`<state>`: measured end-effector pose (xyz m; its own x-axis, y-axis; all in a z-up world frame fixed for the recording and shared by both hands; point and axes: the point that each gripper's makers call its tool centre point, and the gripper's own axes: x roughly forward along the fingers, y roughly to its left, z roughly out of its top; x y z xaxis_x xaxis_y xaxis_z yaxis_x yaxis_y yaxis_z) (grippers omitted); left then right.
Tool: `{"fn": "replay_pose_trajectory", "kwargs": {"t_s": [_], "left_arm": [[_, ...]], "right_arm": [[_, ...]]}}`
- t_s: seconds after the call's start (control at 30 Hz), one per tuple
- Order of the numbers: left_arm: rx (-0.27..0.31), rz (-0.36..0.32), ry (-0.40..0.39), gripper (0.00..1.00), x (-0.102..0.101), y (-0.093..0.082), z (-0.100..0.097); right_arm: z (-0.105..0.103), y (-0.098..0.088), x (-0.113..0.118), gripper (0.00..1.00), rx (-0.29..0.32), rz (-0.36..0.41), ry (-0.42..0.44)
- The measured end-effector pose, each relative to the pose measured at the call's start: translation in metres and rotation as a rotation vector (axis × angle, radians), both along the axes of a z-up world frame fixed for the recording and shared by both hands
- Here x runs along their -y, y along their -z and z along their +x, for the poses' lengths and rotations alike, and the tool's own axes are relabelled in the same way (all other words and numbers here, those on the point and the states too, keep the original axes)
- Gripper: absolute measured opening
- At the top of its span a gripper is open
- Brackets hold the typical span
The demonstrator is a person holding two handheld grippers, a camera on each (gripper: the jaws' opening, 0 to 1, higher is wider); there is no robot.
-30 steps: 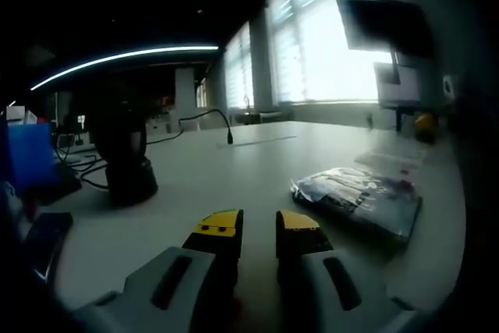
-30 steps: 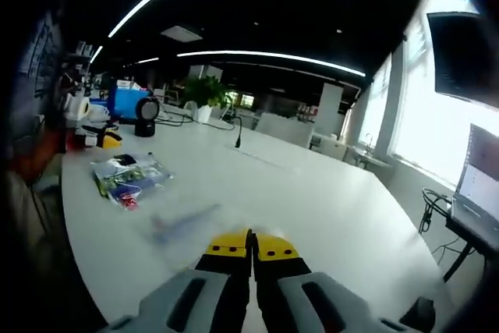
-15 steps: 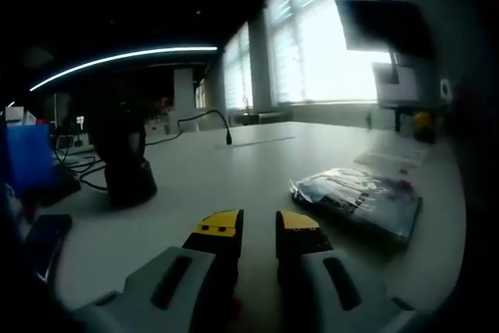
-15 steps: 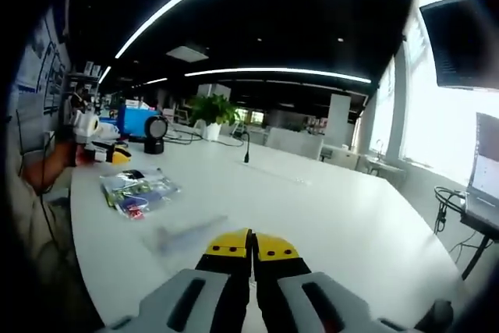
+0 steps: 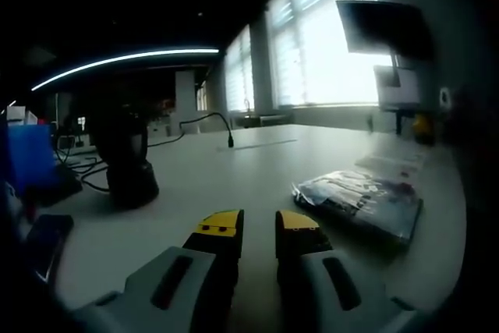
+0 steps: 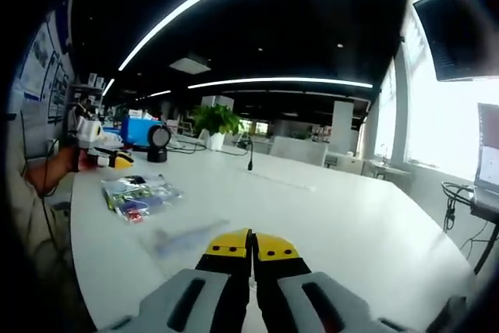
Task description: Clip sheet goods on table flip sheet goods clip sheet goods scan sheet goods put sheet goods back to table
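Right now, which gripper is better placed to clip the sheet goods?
Left. The left gripper is open, low over the table, with the sheet goods packet close ahead to its right. The right gripper is shut, and in its view the packet lies farther off to the left.

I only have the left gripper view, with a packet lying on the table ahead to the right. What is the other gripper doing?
Observer: The right gripper is shut and empty, its yellow-tipped fingers pressed together above the white table.
Operator: Does it see the packet too?
Observer: Yes, the packet lies ahead to its left, flat, with nothing touching it.
Operator: Anything beyond the packet?
Observer: A potted plant stands at the far end.
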<state>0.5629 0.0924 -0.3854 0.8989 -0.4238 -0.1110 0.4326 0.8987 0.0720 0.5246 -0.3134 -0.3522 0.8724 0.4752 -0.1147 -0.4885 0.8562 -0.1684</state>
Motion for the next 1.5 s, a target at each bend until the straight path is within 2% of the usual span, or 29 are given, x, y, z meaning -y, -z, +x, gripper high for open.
{"fn": "replay_pose_trajectory", "kwargs": {"t_s": [0.33, 0.47, 0.7, 0.87, 1.3, 1.5], "left_arm": [[0.001, -0.001, 0.006, 0.1, 0.0, 0.0, 0.001], [-0.002, -0.001, 0.006, 0.1, 0.0, 0.0, 0.0], [-0.003, 0.024, 0.006, 0.1, 0.001, 0.002, 0.0], [-0.007, 0.022, 0.004, 0.1, 0.001, 0.003, 0.0], [-0.006, 0.023, 0.012, 0.1, 0.002, 0.003, 0.0], [-0.008, 0.022, 0.016, 0.1, 0.003, 0.003, 0.004]], "right_arm": [[-0.001, 0.008, 0.001, 0.0, -0.015, 0.025, -0.027], [0.0, 0.019, 0.005, 0.0, -0.041, 0.026, -0.029], [0.005, 0.033, 0.015, 0.0, -0.046, 0.026, -0.014], [-0.001, 0.025, 0.014, 0.0, -0.012, 0.053, -0.042], [-0.007, 0.028, 0.007, 0.0, 0.015, 0.049, -0.093], [-0.007, 0.026, 0.008, 0.0, 0.024, 0.059, -0.09]]}}
